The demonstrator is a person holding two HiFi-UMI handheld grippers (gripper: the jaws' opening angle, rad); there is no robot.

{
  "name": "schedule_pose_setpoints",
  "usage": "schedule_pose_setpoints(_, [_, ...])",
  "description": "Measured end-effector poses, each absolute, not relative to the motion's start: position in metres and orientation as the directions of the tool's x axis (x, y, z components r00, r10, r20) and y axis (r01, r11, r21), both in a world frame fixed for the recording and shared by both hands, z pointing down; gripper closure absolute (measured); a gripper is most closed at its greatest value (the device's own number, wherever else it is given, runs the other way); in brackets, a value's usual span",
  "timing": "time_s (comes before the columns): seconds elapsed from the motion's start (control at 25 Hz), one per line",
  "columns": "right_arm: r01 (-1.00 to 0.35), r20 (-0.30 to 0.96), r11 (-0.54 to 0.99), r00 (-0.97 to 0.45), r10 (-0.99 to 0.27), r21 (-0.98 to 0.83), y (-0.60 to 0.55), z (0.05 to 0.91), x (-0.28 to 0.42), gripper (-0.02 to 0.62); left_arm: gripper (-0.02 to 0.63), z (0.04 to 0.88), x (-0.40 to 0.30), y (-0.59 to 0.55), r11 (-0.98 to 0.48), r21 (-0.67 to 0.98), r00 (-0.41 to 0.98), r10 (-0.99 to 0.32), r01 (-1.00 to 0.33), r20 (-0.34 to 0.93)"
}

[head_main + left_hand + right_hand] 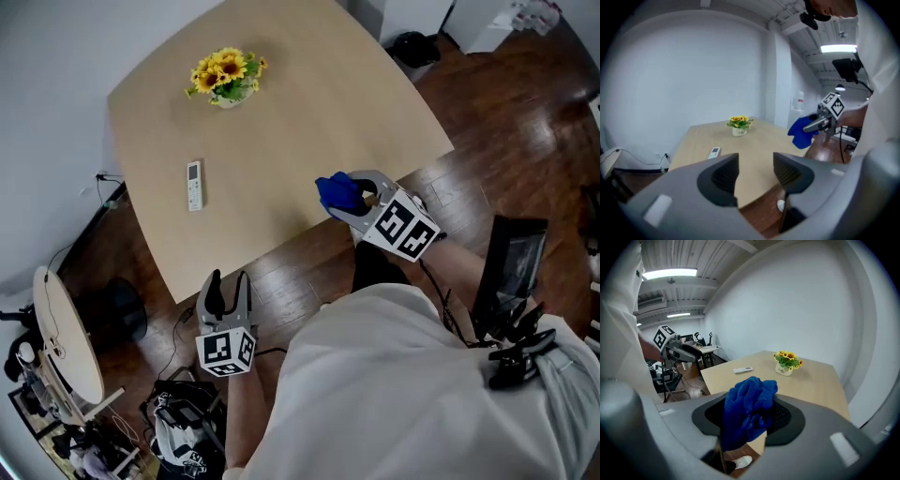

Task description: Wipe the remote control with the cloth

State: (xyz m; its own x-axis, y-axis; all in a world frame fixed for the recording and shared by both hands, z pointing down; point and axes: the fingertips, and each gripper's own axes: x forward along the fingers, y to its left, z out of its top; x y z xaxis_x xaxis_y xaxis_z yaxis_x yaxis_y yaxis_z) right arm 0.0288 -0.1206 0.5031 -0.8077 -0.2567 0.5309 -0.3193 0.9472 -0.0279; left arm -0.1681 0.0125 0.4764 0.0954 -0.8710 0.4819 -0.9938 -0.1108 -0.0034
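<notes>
A white remote control lies flat on the left part of the light wooden table; it also shows small in the left gripper view and the right gripper view. My right gripper hovers over the table's near right edge, shut on a bunched blue cloth. My left gripper is off the table, over the floor below its near corner, open with nothing between its jaws. Both grippers are well apart from the remote.
A small pot of yellow sunflowers stands at the table's far left. The floor is dark wood. A round chair or stand and cluttered gear with cables sit at lower left. A black stand is at my right.
</notes>
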Motion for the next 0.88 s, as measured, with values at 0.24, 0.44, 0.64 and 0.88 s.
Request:
schedule_pose_setpoints(0.24, [-0.452,0.531,0.890,-0.741,-0.412,0.059,-0.028,0.466,0.045,0.397,0.356,0.458,-0.144,0.081,-0.302,0.045,0.295,-0.873,-0.952,0.388])
schedule_pose_setpoints(0.44, [-0.461,0.544,0.884,-0.725,-0.423,0.073,0.066,0.441,0.051,0.397,0.364,0.439,-0.125,0.160,-0.357,0.081,0.359,-0.846,-0.931,0.395])
schedule_pose_setpoints(0.64, [-0.459,0.523,0.882,-0.729,-0.441,0.103,0.121,0.412,0.075,0.397,0.364,0.421,-0.099,0.215,-0.377,0.111,0.391,-0.844,-0.919,0.367])
schedule_pose_setpoints(0.88, [-0.468,0.482,0.875,-0.743,-0.464,0.121,0.134,0.394,0.103,0.397,0.364,0.402,-0.054,0.223,-0.390,0.137,0.413,-0.847,-0.911,0.335])
